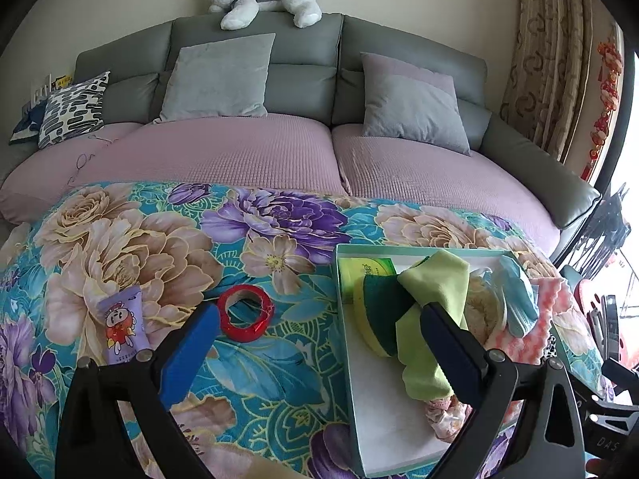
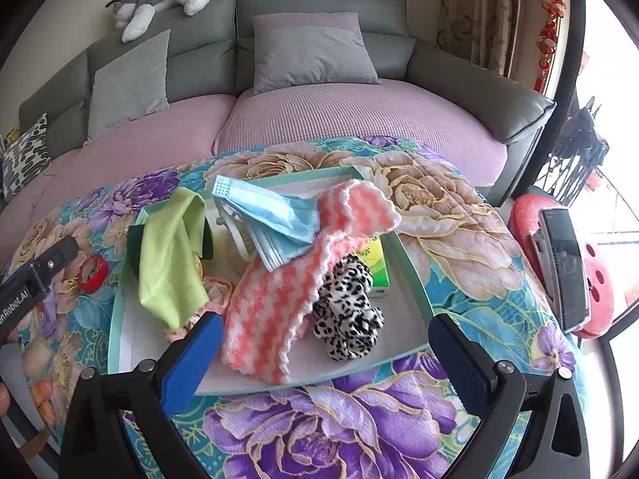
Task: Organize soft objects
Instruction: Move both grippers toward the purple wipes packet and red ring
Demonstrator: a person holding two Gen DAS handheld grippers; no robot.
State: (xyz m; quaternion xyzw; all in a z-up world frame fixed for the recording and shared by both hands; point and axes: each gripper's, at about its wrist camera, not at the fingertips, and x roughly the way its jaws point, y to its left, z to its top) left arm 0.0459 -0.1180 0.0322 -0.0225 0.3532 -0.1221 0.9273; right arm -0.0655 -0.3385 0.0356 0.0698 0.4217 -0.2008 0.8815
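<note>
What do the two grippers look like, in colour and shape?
Both grippers, left gripper and right gripper, have black angular frames with silver pivot bolts and flat blue finger pads. The left gripper's body, seen from the right wrist view, carries white lettering.

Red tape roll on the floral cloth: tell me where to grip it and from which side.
Grip the red tape roll across its ring wall, one finger in the open centre and one outside, coming from above. It lies flat on the floral cloth, hole facing up, apart from the tray. The open left gripper is nearest, its blue finger just beside the roll.
</note>
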